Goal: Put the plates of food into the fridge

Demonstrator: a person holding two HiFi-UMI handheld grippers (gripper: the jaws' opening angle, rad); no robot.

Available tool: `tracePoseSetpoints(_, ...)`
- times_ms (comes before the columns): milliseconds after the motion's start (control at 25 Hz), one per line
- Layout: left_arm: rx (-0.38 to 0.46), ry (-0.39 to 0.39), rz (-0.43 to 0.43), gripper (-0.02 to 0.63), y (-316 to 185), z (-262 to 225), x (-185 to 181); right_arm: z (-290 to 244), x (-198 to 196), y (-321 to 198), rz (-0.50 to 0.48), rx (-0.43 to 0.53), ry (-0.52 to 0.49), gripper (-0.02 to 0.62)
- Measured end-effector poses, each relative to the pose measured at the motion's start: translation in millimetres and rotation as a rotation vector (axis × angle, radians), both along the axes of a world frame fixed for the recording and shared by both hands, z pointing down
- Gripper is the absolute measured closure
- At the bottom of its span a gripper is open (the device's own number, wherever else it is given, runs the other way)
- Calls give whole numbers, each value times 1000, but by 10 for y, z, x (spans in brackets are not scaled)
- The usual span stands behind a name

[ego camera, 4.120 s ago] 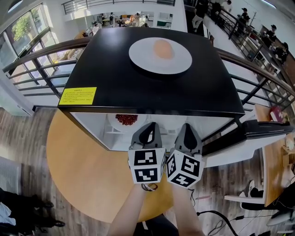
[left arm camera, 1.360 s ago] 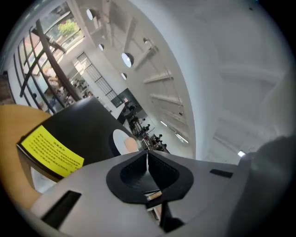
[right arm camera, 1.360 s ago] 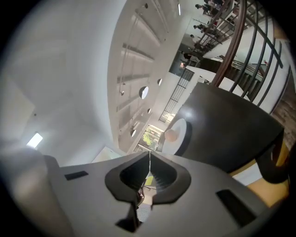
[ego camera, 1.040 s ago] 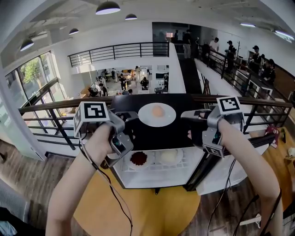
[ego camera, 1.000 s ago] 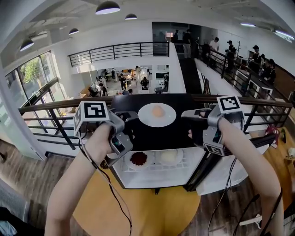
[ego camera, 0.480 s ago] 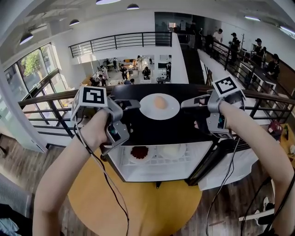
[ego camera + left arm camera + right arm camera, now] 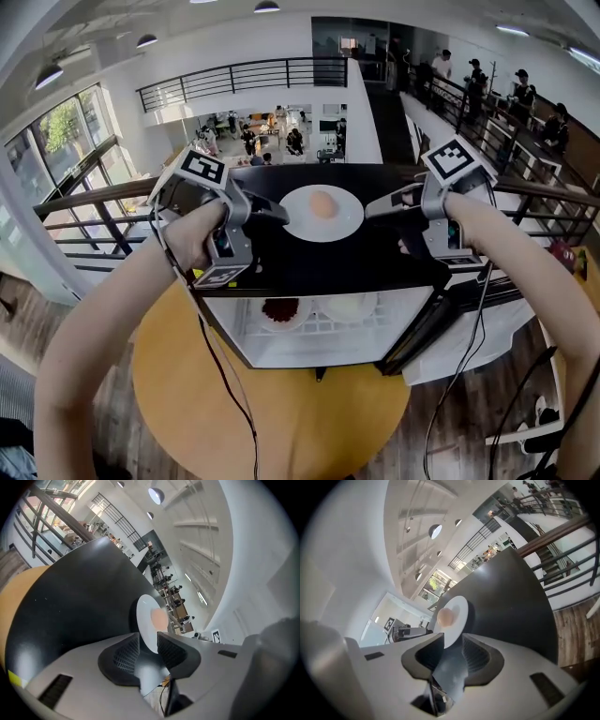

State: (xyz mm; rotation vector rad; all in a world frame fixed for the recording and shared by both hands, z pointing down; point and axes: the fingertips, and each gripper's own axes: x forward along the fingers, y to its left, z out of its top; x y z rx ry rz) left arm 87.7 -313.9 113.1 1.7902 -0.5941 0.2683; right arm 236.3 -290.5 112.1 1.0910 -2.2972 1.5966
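A white plate with a round peach-coloured piece of food rests on the black top of the fridge. My left gripper is at the plate's left rim and my right gripper at its right rim. The left gripper view has the plate edge-on, its rim held between the jaws of the left gripper. The right gripper view shows the same for the plate and the right gripper. Both look shut on the rim.
Below the black top the fridge stands open. On its white wire shelf sit a plate of red food and a plate of pale food. The dark door hangs open at the right. A round yellow table lies below; railings run behind.
Both grippers have come inward along the black top from either side and now sit at the plate's rim. The plate has stayed in place.
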Motion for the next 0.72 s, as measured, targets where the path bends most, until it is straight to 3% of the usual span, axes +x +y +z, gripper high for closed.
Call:
tracePoseSetpoints(200,-45,-59,20,508,-52,97,34,126,61,-64,-57,-43,125,488)
tracePoseSetpoints(720,-65,-44,40,509,-139,77,144,172,86,-237,-131,-111,120,489)
